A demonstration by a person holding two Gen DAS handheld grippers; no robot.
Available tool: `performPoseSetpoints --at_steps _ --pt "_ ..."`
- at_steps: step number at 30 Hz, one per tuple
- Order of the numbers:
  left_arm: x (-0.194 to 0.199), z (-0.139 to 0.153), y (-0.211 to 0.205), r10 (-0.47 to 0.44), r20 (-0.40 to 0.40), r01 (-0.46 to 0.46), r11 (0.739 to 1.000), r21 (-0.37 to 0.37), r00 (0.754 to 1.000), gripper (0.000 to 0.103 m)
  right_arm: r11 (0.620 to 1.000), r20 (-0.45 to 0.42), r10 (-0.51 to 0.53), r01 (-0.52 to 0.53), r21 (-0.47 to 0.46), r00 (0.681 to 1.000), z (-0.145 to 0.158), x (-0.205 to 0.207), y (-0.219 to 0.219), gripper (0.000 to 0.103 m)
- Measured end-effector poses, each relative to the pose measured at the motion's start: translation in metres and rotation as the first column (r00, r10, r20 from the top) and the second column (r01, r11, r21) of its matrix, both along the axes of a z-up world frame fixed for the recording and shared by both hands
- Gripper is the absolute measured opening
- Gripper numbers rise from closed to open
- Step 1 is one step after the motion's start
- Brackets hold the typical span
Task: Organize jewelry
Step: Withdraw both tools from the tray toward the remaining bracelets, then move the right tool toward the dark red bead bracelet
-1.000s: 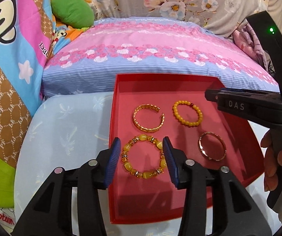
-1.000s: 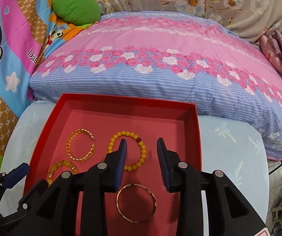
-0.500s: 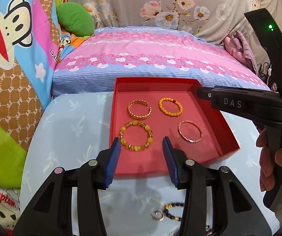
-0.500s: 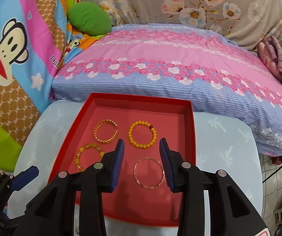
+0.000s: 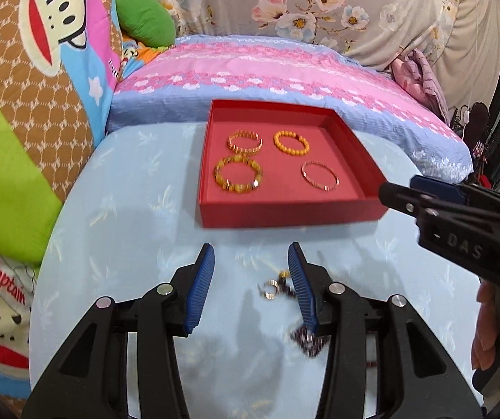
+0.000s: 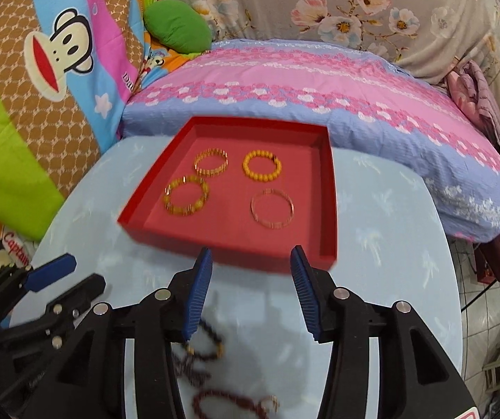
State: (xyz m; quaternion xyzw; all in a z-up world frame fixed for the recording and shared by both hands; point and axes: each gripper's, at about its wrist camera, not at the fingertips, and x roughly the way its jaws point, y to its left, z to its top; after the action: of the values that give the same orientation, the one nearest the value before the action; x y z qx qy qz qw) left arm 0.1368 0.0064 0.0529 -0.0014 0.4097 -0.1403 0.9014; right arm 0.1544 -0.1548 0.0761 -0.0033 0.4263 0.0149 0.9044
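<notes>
Jewelry is part sorted, by my read: 4 bracelets lie in the red tray (image 5: pixel 284 214), spaced apart in a 2x2 grid, none touching. Back row: gold cuff (image 5: pixel 245 142) on the left, orange bead bracelet (image 5: pixel 291 143) on the right. Front row: amber bead bracelet (image 5: pixel 238 174) on the left, thin rose-gold bangle (image 5: pixel 320 175) on the right.

Left to do, judging by what's loose: pieces on the worktop (image 5: pixel 127 209) in front of the tray, w/ motion blur so the count is approx. Left wrist view shows 1 small ring (image 5: pixel 270 288), some dark beads next to it partly behind a finger, and a dark red bead bunch (image 5: pixel 307 338) nearer the camera. Right wrist view shows 1 dark bead bracelet (image 6: pixel 211 344), 1 dark red bead strand (image 6: pixel 229 403) and 1 small ring (image 6: pixel 273 402). Can't tell if there's more under the grippers. So approx 4 done, at least 3 left.

Left gripper (image 5: pixel 251 284): fingers wide, holding nothing, hovering over the loose pile. Right gripper (image 6: pixel 251 293): fingers wide too, nothing held, tips just at the tray's near wall
</notes>
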Motion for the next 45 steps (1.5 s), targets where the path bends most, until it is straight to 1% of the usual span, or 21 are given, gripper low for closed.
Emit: performPoseSetpoints --at_steps 4,6,9,14,17,21,25,28,32,35,37,39,41,42,45 --pt "-0.019 -0.014 0.003 0.002 -0.033 -0.001 1.000 0.023 0.999 0.042 1.000 -0.028 -0.002 0.002 -0.005 1.000 -0.014 -0.032 -0.003 0.047" --pt "-0.028 -0.021 0.004 0.000 -0.048 0.001 1.000 0.029 0.999 0.042 1.000 -0.044 -0.007 0.006 -0.011 0.999 -0.022 -0.047 -0.004 0.049" --pt "-0.041 -0.029 0.003 -0.006 -0.064 0.008 0.999 0.038 0.998 0.042 1.000 -0.065 -0.018 0.017 -0.016 0.998 -0.033 -0.067 -0.006 0.050" --pt "-0.055 -0.040 -0.001 -0.016 -0.090 0.019 0.999 0.030 0.996 0.042 0.998 -0.115 -0.054 0.055 0.008 0.992 -0.055 -0.092 -0.017 0.050" --pt "-0.060 -0.043 -0.007 -0.027 -0.095 0.030 0.999 0.031 0.995 0.042 0.997 -0.140 -0.073 0.077 0.023 0.987 -0.065 -0.100 -0.022 0.050" --pt "-0.062 -0.043 -0.014 -0.037 -0.092 0.041 0.999 0.034 0.995 0.042 0.996 -0.149 -0.085 0.089 0.024 0.985 -0.073 -0.104 -0.023 0.050" --pt "-0.063 -0.045 -0.017 -0.038 -0.089 0.042 0.998 0.048 0.995 0.042 0.997 -0.151 -0.078 0.079 0.003 0.985 -0.079 -0.105 -0.018 0.050" --pt "-0.063 -0.046 -0.017 -0.032 -0.096 0.037 0.998 0.046 0.995 0.042 0.997 -0.157 -0.074 0.076 0.005 0.985 -0.084 -0.104 -0.016 0.048" --pt "-0.062 -0.048 -0.016 -0.028 -0.101 0.033 0.998 0.045 0.994 0.042 0.997 -0.176 -0.069 0.073 0.012 0.982 -0.091 -0.103 -0.014 0.036" --pt "-0.061 -0.049 -0.017 -0.026 -0.105 0.031 0.999 0.040 0.994 0.042 0.998 -0.168 -0.070 0.071 -0.002 0.983 -0.092 -0.104 -0.013 0.033" --pt "-0.059 -0.050 -0.018 -0.030 -0.110 0.034 0.999 0.032 0.994 0.042 0.998 -0.168 -0.067 0.068 -0.001 0.984 -0.092 -0.104 -0.014 0.028" --pt "-0.058 -0.051 -0.020 -0.036 -0.111 0.039 0.999 0.029 0.993 0.043 0.998 -0.169 -0.065 0.067 0.003 0.983 -0.091 -0.105 -0.015 0.015" --pt "-0.057 -0.052 -0.023 -0.045 -0.111 0.048 0.998 0.027 0.993 0.044 0.998 -0.172 -0.066 0.069 0.009 0.983 -0.091 -0.105 -0.016 0.010" --pt "-0.056 -0.052 -0.025 -0.049 -0.112 0.052 0.998 0.026 0.993 0.044 0.997 -0.173 -0.067 0.070 0.013 0.983 -0.091 -0.105 -0.017 0.008" --pt "-0.052 -0.056 -0.032 -0.066 -0.117 0.069 0.997 0.022 0.991 0.044 0.997 -0.175 -0.066 0.071 0.023 0.982 -0.091 -0.105 -0.019 0.008"
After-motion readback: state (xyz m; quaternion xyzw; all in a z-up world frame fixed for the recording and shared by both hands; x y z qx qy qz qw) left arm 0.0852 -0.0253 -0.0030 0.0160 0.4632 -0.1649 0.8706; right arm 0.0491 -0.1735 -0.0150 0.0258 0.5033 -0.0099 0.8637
